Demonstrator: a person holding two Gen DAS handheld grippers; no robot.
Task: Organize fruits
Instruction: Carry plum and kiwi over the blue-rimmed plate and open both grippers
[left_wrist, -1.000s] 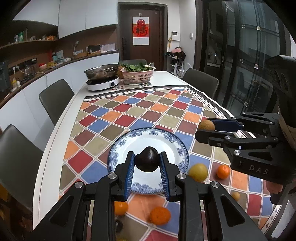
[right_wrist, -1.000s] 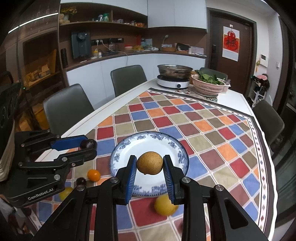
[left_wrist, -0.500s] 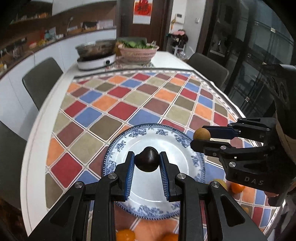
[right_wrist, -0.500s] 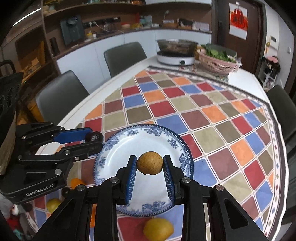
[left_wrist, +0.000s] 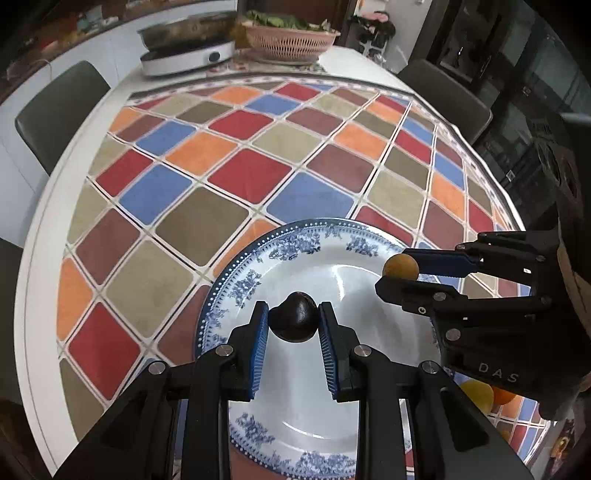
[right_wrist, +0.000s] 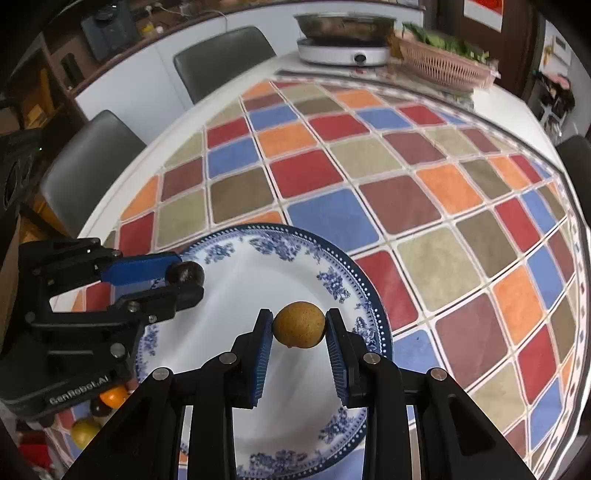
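**Two fruits held over the plate**

Clamping a dark, nearly black fruit (left_wrist: 294, 320) between its blue pads, the left gripper (left_wrist: 293, 345) hangs above the blue-and-white plate (left_wrist: 258, 254). To its right, the right gripper (right_wrist: 299, 350) is closed on a round, speckled tan fruit (right_wrist: 299, 324), also over the plate (neither fruit touches the china). The plate sits at the near end of a checked tablecloth (right_wrist: 314, 170). A yellow fruit (right_wrist: 84, 432) and an orange one (right_wrist: 112, 396) lie on the cloth near the plate. At the far end stand a pan on a cooker (left_wrist: 188, 48) and a pink basket of greens (left_wrist: 290, 38).
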